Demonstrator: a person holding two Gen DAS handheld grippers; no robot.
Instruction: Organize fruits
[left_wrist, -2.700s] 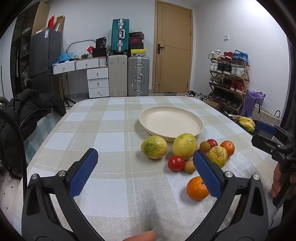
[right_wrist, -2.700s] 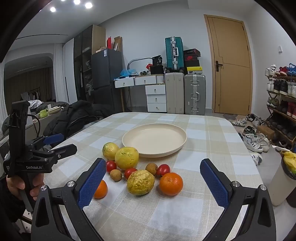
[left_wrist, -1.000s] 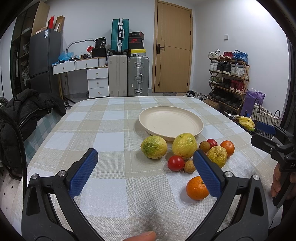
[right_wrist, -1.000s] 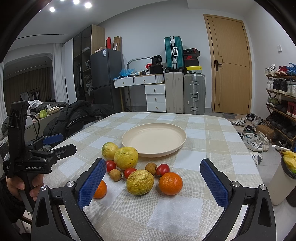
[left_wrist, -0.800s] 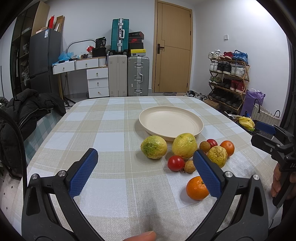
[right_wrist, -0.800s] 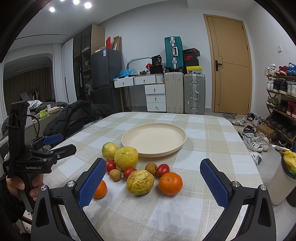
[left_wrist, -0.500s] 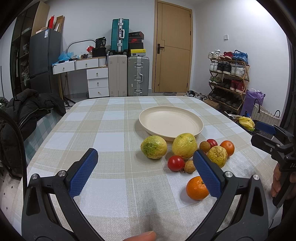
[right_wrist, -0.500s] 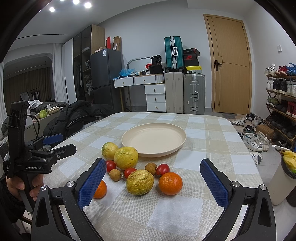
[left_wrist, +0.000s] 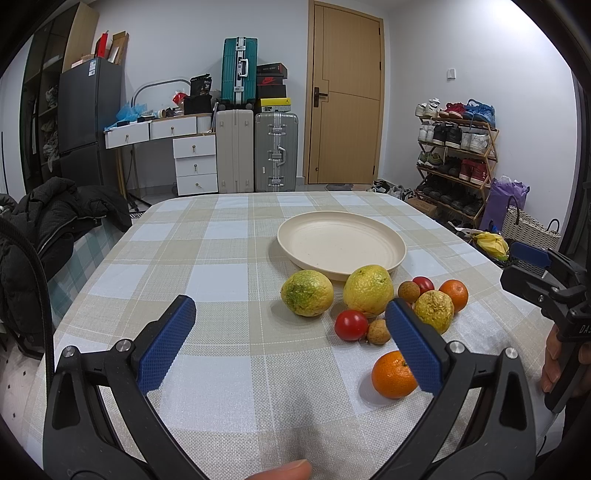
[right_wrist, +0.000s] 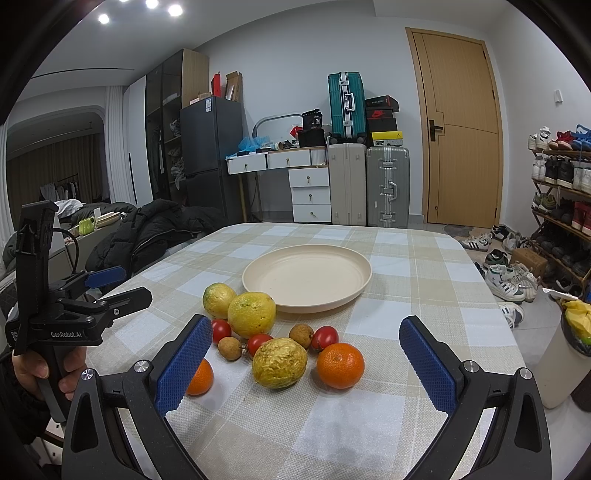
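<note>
Checked tablecloth (left_wrist: 221, 280) under cream plate (left_wrist: 341, 242), suitcases (left_wrist: 275, 151) behind, perhaps 3; both grippers (left_wrist: 291, 345) (right_wrist: 304, 363) wide, empty.

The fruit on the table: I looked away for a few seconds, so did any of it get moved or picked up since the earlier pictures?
Nothing visibly changed. The left tongs and right tongs are both open and empty above the table, the fruit lies in the same cluster, and the plate has nothing on it.
</note>
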